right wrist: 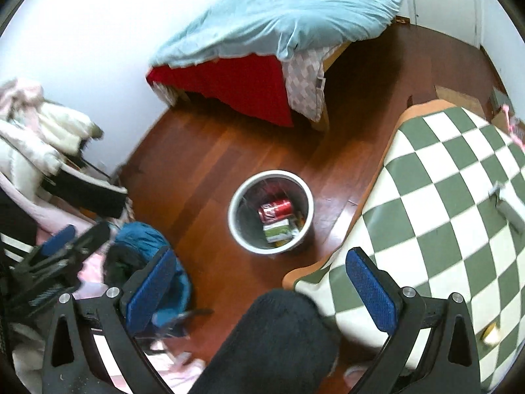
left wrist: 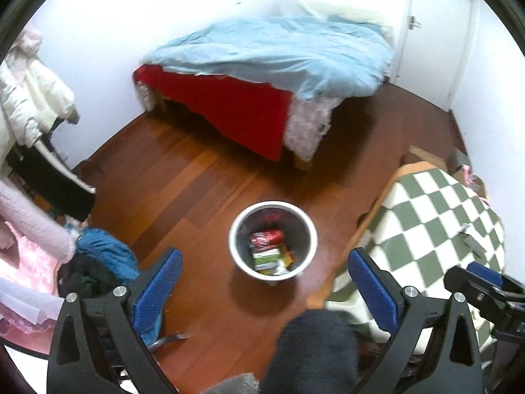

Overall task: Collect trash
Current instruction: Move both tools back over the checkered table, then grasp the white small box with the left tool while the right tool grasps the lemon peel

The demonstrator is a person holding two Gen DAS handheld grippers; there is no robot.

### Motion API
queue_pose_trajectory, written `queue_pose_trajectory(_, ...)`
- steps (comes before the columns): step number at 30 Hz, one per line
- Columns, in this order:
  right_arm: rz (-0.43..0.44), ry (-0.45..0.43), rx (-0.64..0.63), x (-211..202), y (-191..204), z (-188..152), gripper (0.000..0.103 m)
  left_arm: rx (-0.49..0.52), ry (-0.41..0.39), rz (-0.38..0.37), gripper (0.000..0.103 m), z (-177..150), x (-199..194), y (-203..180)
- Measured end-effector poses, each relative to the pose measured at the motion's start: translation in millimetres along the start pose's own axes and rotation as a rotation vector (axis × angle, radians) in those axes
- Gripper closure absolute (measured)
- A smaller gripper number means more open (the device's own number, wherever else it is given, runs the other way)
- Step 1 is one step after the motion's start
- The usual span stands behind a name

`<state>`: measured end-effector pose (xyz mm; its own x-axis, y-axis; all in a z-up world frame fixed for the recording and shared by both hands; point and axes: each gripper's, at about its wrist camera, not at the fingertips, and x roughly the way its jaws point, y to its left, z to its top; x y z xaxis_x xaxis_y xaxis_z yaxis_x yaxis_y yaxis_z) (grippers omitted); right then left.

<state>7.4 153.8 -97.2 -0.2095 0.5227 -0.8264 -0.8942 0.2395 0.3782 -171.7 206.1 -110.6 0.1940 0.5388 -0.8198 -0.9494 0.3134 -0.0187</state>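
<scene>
A round metal trash bin (left wrist: 239, 229) (right wrist: 237, 210) stands on the wooden floor. Inside lie a red soda can (left wrist: 267, 238) (right wrist: 275, 210), a green and white carton (left wrist: 266, 258) (right wrist: 278, 230) and some yellow wrappers. My left gripper (left wrist: 265, 282) is open and empty, held high above the floor just short of the bin. My right gripper (right wrist: 259, 285) is open and empty too, above the floor near the table corner. The right gripper also shows at the right edge of the left wrist view (left wrist: 485, 282); the left gripper shows at the left of the right wrist view (right wrist: 62, 246).
A table with a green and white checkered cloth (left wrist: 436, 223) (right wrist: 443, 203) stands right of the bin. A bed with a light blue quilt (left wrist: 272, 55) (right wrist: 279, 16) is at the back. Piled clothes (left wrist: 98, 256) (right wrist: 144, 239) lie at the left. A dark trouser leg (right wrist: 272, 344) is below.
</scene>
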Motion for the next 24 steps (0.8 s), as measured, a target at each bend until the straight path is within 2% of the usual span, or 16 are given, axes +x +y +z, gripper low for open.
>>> queue_pose_trajectory(6,-0.023,-0.062,0.138,-56,-62,-32,0.000,0.150,0.044,-0.070,0.000,-20,27,-94)
queue_pose_trajectory(9,-0.104,-0.098,0.248,-81,-119,-56,0.000,0.261,0.109,-0.121,0.000,-39,49,-152)
queue_pose_trajectory(14,-0.244,-0.106,0.456,-104,-224,-104,0.003,0.403,0.212,-0.175,0.000,-76,82,-241)
queue_pose_trajectory(17,-0.312,-0.092,0.582,-106,-291,-135,0.018,0.482,0.263,-0.167,0.000,-99,104,-285)
queue_pose_trajectory(19,-0.317,-0.081,0.678,-100,-330,-156,0.033,0.520,0.292,-0.158,0.000,-113,115,-308)
queue_pose_trajectory(21,-0.312,-0.070,0.744,-94,-356,-171,0.037,0.545,0.309,-0.155,0.000,-125,122,-324)
queue_pose_trajectory(24,-0.302,-0.055,0.821,-82,-385,-189,0.048,0.579,0.326,-0.143,0.000,-138,131,-342)
